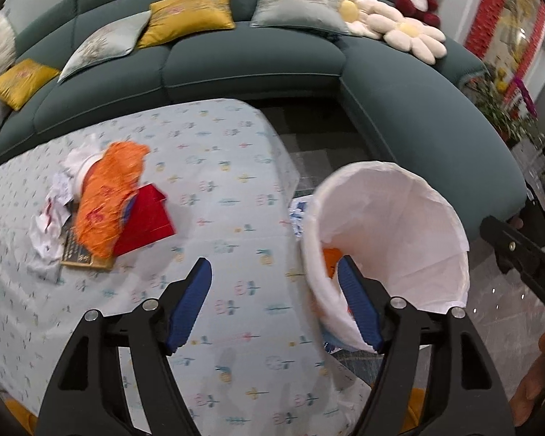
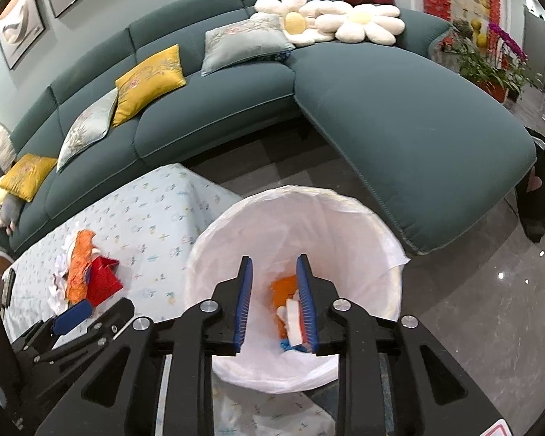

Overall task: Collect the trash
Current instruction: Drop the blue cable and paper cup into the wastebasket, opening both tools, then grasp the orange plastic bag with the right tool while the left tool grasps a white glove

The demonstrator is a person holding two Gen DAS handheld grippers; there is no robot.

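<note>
Lined waste bin (image 2: pixel 345 218): beside the clothed table (image 1: pixel 218 167), holding orange scraps.
Right gripper (image 2: pixel 275 298): over the bin, jaws narrow, empty.
Left gripper (image 1: pixel 276 298): jaws wide, empty, aimed toward remaining trash pile (image 1: pixel 105 203) on the table.

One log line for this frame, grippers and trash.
left gripper: open, empty, over table | right gripper: open, empty, over bin | trash pile: on table

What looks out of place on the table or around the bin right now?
The leftover trash pile on the table: an orange bag, a red packet and crumpled paper lie heaped over a dark board. The bin stands upright, its liner neat, some scraps already inside. Nothing looks spilled.
</note>
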